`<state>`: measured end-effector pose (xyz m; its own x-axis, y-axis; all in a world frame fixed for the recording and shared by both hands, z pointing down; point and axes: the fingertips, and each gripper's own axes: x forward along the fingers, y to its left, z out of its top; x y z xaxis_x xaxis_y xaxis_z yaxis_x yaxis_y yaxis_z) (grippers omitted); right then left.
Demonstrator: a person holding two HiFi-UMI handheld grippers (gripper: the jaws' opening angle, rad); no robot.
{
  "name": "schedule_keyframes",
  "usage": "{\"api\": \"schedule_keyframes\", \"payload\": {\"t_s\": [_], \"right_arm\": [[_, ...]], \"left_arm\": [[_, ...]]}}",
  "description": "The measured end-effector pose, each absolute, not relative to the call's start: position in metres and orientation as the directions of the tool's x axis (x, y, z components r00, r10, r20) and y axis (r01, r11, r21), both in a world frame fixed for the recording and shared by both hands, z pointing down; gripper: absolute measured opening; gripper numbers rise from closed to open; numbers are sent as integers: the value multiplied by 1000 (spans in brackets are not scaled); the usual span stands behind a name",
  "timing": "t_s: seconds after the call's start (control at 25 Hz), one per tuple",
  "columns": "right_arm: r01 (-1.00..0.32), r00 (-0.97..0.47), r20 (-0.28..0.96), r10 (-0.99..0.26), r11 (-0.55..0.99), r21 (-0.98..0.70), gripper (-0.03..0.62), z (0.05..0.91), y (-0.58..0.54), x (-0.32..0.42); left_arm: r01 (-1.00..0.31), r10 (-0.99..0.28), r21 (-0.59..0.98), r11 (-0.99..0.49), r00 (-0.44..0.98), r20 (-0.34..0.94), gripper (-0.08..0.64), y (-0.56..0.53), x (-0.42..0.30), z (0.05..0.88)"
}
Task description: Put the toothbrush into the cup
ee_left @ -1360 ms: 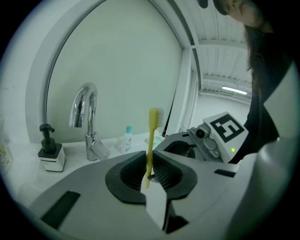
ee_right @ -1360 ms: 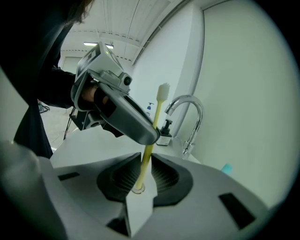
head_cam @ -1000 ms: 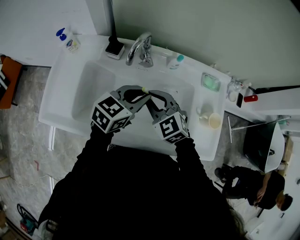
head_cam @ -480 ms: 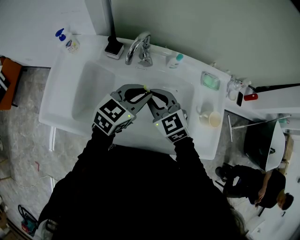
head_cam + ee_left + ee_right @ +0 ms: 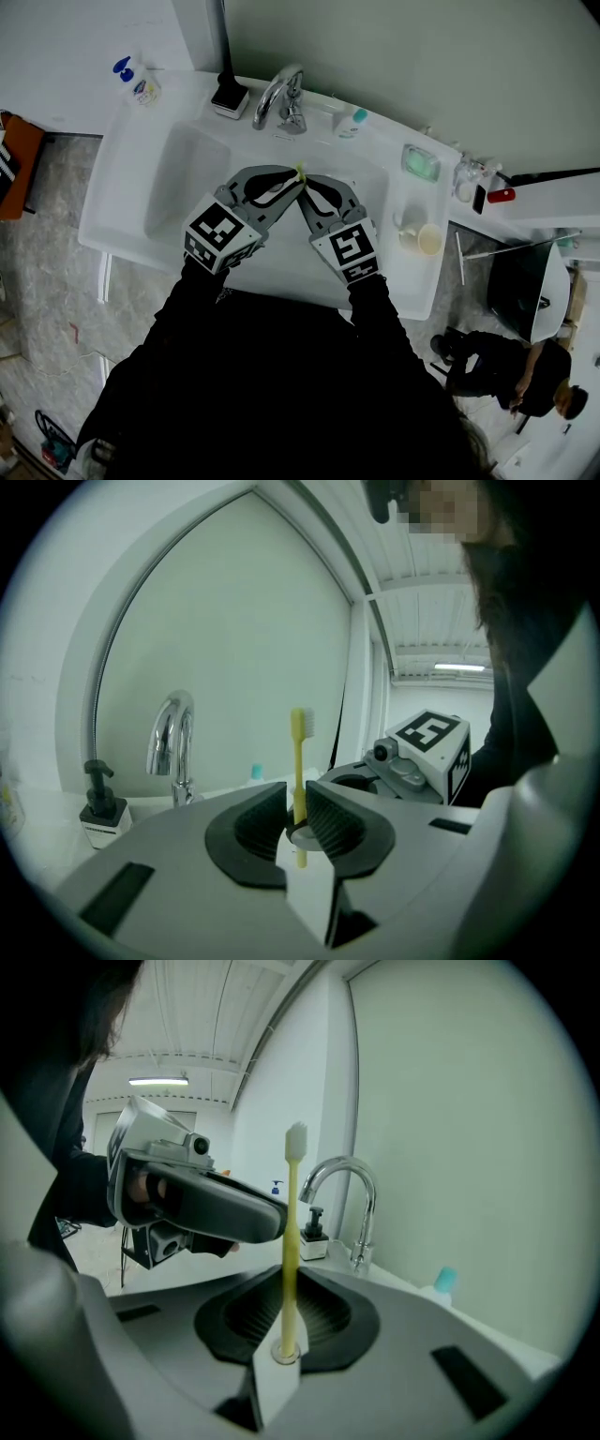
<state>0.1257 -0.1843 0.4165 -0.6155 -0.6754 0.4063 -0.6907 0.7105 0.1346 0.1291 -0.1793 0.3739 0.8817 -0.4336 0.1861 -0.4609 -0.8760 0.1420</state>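
Toothbrush of yellow plastic (image 5: pixel 299 761), upright over the white ceramic sink (image 5: pixel 187 178), is clamped by left gripper (image 5: pixel 298 808) and right gripper (image 5: pixel 289 1297) together, with the cream round cup (image 5: pixel 428 241) on its rim nearer the right gripper.

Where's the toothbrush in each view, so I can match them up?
Head view: toothbrush at centre, over the sink, where left claw and right claw meet.
Left gripper view: upright at centre, between that claw's jaws.
Right gripper view: upright at centre, bristles up, between its jaws.
Shared landmark: the faucet.
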Motion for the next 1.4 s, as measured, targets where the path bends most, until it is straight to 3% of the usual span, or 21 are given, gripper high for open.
{"api": "schedule_keyframes", "payload": {"t_s": [0.32, 0.64, 0.72, 1.4], "right_arm": [[-732, -583, 382, -717, 668, 136, 51, 400, -186, 139], [-817, -515, 331, -791, 569, 89, 51, 376, -184, 161], [-843, -482, 319, -816, 531, 84, 51, 371, -181, 171], [-993, -50, 206, -977, 70, 91, 51, 331, -112, 285]], "left_arm": [[-498, -477, 127, -858, 863, 165, 52, -187, 112, 366], [-432, -417, 146, -890, 901, 122, 39, -181, 117, 359], [-403, -391, 180, -897, 915, 99, 9, -180, 119, 355], [-90, -77, 205, -975, 994, 74, 8, -144, 175, 354]]}}
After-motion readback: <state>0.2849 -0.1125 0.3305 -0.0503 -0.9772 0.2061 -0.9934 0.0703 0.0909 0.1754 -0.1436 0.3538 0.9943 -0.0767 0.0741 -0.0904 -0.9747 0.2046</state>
